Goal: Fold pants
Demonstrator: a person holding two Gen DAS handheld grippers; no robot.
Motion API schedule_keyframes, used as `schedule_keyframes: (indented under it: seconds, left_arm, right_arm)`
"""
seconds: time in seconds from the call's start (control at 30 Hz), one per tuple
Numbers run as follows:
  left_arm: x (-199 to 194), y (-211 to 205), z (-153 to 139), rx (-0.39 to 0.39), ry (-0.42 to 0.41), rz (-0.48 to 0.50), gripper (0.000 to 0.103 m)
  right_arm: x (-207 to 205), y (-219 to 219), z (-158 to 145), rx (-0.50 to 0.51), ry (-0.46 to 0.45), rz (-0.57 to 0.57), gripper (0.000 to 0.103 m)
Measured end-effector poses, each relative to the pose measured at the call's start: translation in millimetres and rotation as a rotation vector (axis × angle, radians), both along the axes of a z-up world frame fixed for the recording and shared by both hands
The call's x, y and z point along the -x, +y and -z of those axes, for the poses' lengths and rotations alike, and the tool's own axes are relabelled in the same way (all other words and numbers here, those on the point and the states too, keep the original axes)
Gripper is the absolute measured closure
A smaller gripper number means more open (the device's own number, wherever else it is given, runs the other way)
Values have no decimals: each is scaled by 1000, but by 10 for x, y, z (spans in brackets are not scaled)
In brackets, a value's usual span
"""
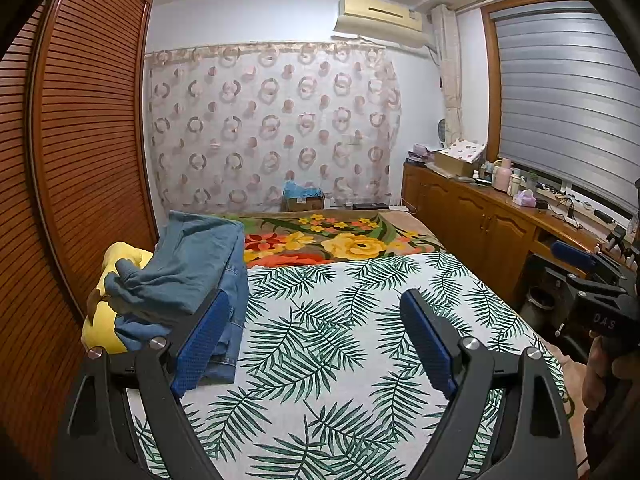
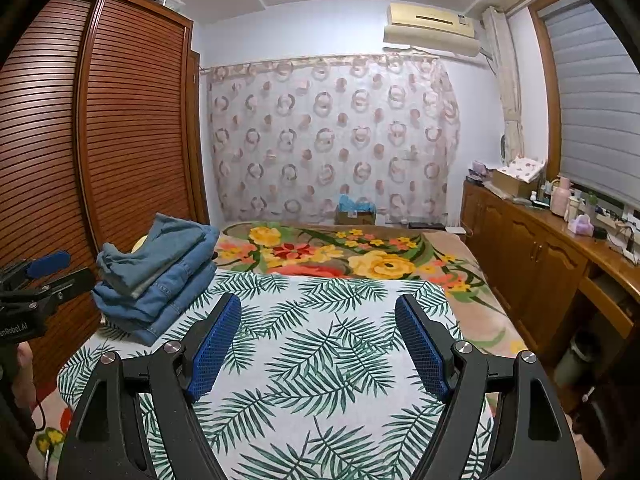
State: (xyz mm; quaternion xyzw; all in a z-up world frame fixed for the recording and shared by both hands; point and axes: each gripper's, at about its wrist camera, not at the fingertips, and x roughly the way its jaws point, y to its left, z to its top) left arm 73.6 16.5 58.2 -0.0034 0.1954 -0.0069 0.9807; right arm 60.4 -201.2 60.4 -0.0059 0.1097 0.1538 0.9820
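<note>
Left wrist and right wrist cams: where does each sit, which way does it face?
Left wrist: on the left gripper, open, facing along the bed; right gripper and a hand show at right.
Right wrist: on the right gripper, open, same heading; left gripper at left.
Shared: folded jeans stack, leaf-print sheet, curtain.

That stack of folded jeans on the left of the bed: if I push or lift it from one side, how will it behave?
The stack of folded jeans is probably floppy: its top layer already sags and wrinkles at the near end. Pushed sideways, the loosely stacked layers would likely slide apart. Denim this thick looks fairly heavy, so lifting from one edge may unfold it.
</note>
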Motion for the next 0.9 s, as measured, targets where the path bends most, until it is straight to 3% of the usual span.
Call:
schedule_keyframes:
  seconds: [0.9]
  left_arm:
    - [3,-2,-1,-1,5,-1,15]
  right_arm:
    - [-31,-29,-6,5,-3,1,22]
